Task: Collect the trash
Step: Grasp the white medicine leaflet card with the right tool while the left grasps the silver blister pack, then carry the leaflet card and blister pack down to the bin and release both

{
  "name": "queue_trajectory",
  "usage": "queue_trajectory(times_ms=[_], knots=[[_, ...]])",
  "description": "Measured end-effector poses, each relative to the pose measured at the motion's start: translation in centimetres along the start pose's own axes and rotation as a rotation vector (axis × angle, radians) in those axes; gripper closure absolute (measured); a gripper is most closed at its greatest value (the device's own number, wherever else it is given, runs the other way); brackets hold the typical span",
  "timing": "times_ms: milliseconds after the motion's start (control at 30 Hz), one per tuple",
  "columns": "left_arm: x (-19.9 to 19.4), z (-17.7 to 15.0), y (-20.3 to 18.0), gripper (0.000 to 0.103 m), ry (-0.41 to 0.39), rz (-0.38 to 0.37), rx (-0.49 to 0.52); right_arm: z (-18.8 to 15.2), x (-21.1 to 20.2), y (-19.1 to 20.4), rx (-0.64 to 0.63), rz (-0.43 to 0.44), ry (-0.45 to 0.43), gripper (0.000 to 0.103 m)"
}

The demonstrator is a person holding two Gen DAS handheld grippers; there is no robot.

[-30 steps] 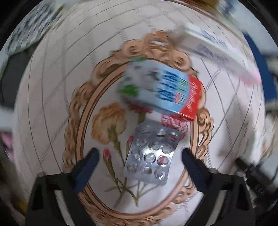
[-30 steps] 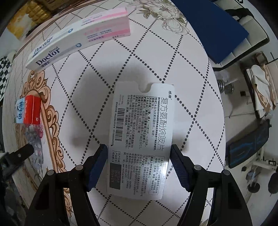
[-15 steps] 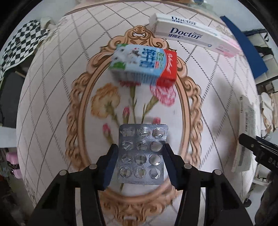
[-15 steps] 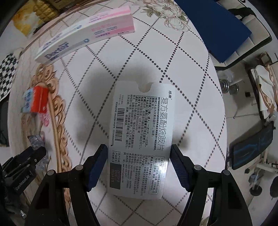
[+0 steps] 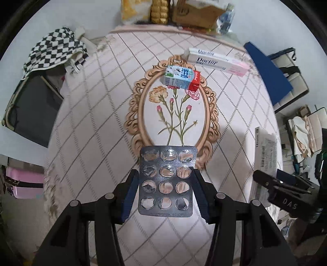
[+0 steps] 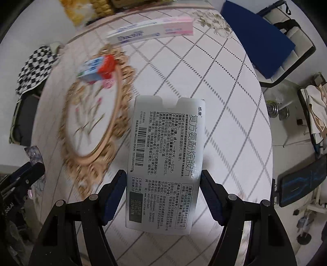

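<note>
My left gripper (image 5: 166, 193) is shut on an empty silver blister pack (image 5: 166, 180) and holds it above the table (image 5: 98, 114). My right gripper (image 6: 163, 197) is shut on a flattened white medicine box (image 6: 165, 163) with black print and a barcode, also lifted off the table. A small blue, white and red carton (image 5: 181, 78) lies on its side at the top of the floral oval print; it also shows in the right wrist view (image 6: 97, 68). A long white and pink "Doctor" toothpaste box (image 5: 217, 61) lies beyond it, also in the right wrist view (image 6: 151, 30).
A checkered cloth (image 5: 54, 49) hangs over a dark chair at the left. A blue chair (image 6: 257, 38) stands at the table's far right. Boxes and yellow packages (image 5: 175, 10) line the far edge. A pink case (image 5: 22, 182) sits low at left.
My left gripper shut on the blister pack, lifted it and drew back toward me, so the carton looks farther away. My right gripper rose and swung left with the white box.
</note>
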State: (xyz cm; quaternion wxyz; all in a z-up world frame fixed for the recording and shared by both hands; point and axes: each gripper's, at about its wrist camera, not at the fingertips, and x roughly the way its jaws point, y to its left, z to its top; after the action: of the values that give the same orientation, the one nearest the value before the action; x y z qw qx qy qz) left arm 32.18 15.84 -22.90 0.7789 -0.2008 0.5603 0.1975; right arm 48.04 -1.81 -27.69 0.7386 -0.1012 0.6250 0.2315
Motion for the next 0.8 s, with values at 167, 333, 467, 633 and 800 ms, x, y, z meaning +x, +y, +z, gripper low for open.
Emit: queue_trajectory(times_ms=[167, 333, 467, 633, 800], knots=[[-4.0, -3.8, 2.1, 0.054, -0.073, -0.04, 0.036, -6.1, -4.4, 2.6, -0.011, 0.011, -0.074, 0.029], [-8.6, -9.9, 4.4, 0.054, -0.133, -0.086, 0.076, -13.7, -9.4, 5.8, -0.019, 0.003, -0.154, 0.029], [-11.0, -15.0, 6.1, 0.058, -0.136, -0.126, 0.113, -21.7, -13.0, 8.1, 0.005, -0.006, -0.193, 0.029], [-10.2, -21.3, 8.9, 0.058, -0.04, -0.202, 0.099, -31.6, -14.3, 10.3, 0.049, -0.008, -0.172, 0.029], [-5.9, -27.8, 12.4, 0.058, 0.071, -0.239, 0.024, -39.7, -10.2, 11.5, 0.081, 0.016, -0.05, 0.029]])
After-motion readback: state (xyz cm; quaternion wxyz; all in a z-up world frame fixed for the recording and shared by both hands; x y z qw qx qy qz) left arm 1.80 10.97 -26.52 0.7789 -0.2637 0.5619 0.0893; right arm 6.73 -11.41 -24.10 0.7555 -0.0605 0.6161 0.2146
